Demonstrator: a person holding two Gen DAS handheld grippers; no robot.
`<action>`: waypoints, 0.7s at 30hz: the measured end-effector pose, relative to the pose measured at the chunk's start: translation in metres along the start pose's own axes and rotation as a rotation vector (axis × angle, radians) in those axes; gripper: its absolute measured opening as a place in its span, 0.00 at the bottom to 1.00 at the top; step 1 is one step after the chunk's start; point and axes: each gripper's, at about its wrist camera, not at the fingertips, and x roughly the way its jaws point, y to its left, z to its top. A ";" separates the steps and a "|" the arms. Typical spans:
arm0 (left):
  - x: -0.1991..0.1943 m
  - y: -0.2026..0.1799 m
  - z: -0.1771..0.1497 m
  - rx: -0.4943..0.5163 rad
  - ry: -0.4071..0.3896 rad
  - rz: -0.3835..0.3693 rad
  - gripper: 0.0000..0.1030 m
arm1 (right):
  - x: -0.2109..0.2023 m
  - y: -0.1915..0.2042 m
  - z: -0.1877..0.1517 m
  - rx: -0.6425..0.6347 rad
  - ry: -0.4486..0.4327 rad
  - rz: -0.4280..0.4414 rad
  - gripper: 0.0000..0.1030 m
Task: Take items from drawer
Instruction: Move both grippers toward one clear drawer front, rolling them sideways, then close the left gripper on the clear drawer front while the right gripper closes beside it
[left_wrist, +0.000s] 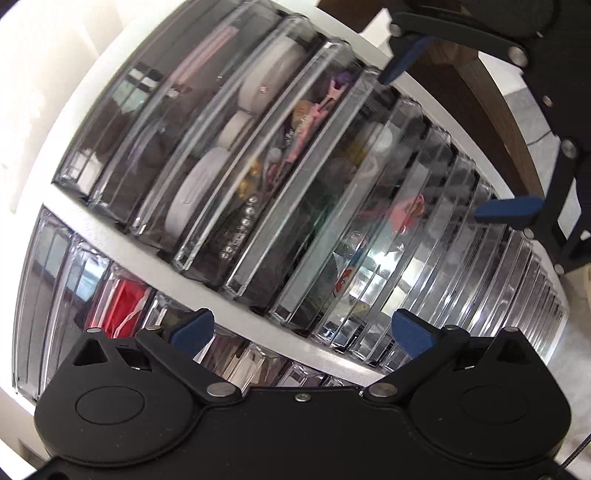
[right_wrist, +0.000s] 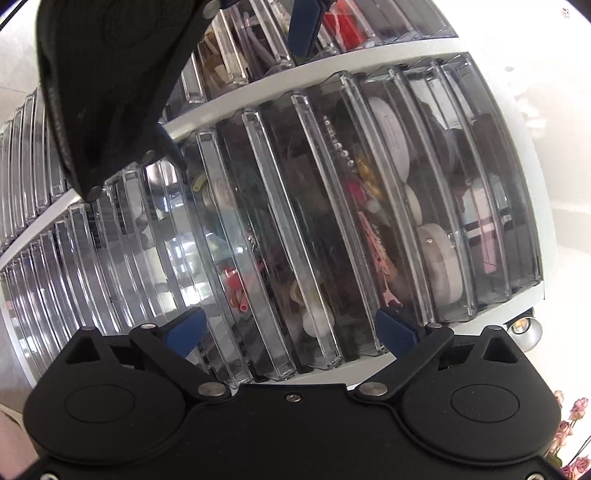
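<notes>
Two black grippers with blue fingertips face a white cabinet (left_wrist: 236, 325) packed with clear plastic drawers (right_wrist: 317, 229), all pushed in and filling the centre of both views. The left gripper (left_wrist: 301, 332), at the bottom of its frame, has its jaws spread wide and empty. The right gripper (right_wrist: 291, 330) likewise has wide, empty jaws. White round cases (right_wrist: 391, 133) and pink clips (left_wrist: 314, 118) show through the drawer fronts.
</notes>
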 end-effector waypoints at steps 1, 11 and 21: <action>0.003 -0.004 -0.001 0.014 -0.003 0.004 1.00 | 0.003 0.002 0.000 -0.002 0.004 -0.002 0.95; 0.024 -0.025 -0.017 0.137 -0.052 0.044 0.86 | 0.032 0.013 -0.014 -0.022 0.033 -0.023 0.89; 0.029 -0.036 -0.024 0.228 -0.074 0.077 0.61 | 0.044 0.027 -0.026 -0.031 0.005 -0.089 0.83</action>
